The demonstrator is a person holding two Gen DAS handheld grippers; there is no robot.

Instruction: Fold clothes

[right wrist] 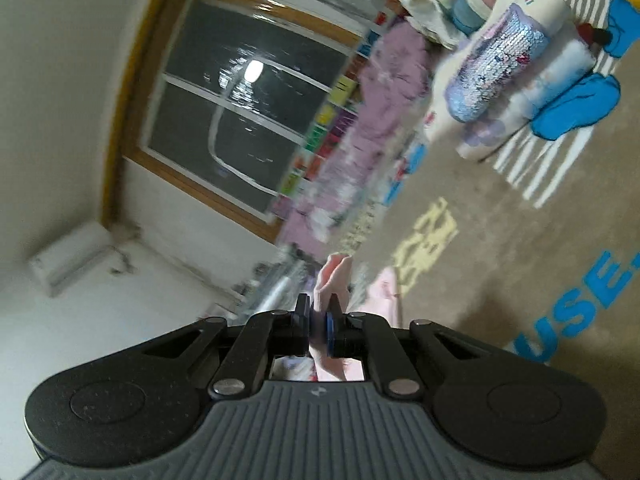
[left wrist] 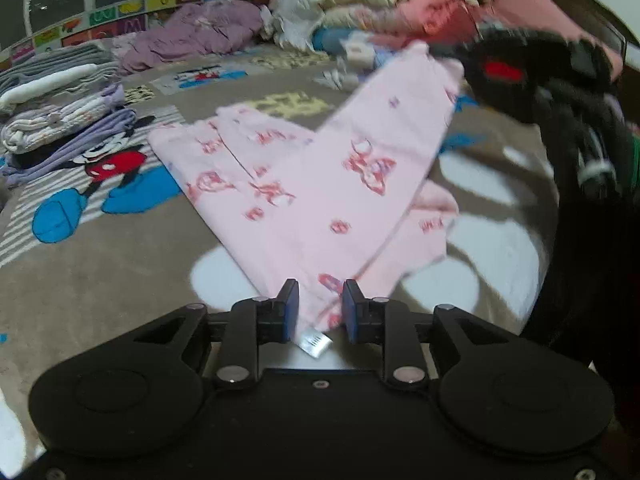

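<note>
A pink garment [left wrist: 320, 184] with red prints lies partly on the cartoon carpet [left wrist: 100, 280] and is stretched between both grippers. In the left wrist view my left gripper [left wrist: 320, 304] sits low and centre. The garment's near corner is bunched between its blue pads [left wrist: 291, 308], and a white label [left wrist: 316, 342] pokes out behind them. The far corner rises to the upper right, where my right gripper [left wrist: 466, 66] shows as a blurred black shape. In the right wrist view my right gripper [right wrist: 319, 320] is shut on a fold of the pink garment [right wrist: 332, 280].
Folded clothes are stacked at the left [left wrist: 60, 120]. A purple garment [left wrist: 208, 28] and a heap of unfolded clothes [left wrist: 380, 8] lie at the back. A sequined folded item [right wrist: 500, 68] rests on the carpet. A dark sleeve [left wrist: 592, 240] fills the right edge. A window [right wrist: 248, 120] is beyond.
</note>
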